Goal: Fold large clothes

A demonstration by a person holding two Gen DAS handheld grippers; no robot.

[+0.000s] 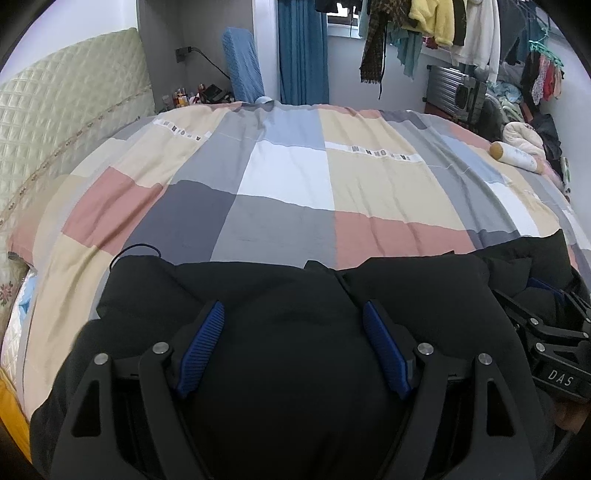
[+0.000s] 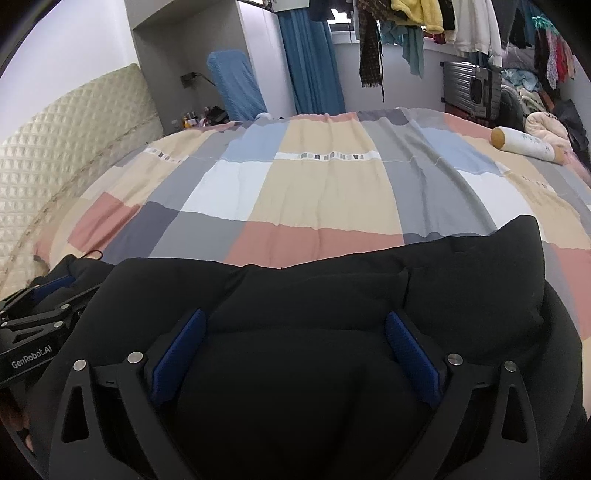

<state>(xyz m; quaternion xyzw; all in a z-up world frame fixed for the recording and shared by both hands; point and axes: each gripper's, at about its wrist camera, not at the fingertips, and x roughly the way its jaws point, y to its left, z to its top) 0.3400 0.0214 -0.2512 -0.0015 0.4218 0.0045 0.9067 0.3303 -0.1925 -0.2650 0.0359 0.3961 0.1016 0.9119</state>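
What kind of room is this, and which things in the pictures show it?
Most likely a home bedroom. A bed with a checked duvet cover and a quilted headboard fills the view, clothes hang on a rail by the window, and a black garment lies on the bed for folding.

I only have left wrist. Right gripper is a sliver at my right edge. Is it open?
Observer: Yes. The right gripper is open, its blue pads wide apart over the black garment.
Operator: Garment's right end is cut off for me. Where does it stop?
Observer: Its far right corner lies flat on the patchwork duvet.
Operator: Printed strip on the duvet, readable?
Observer: In the right wrist view it reads FASHION HOME, upside down.
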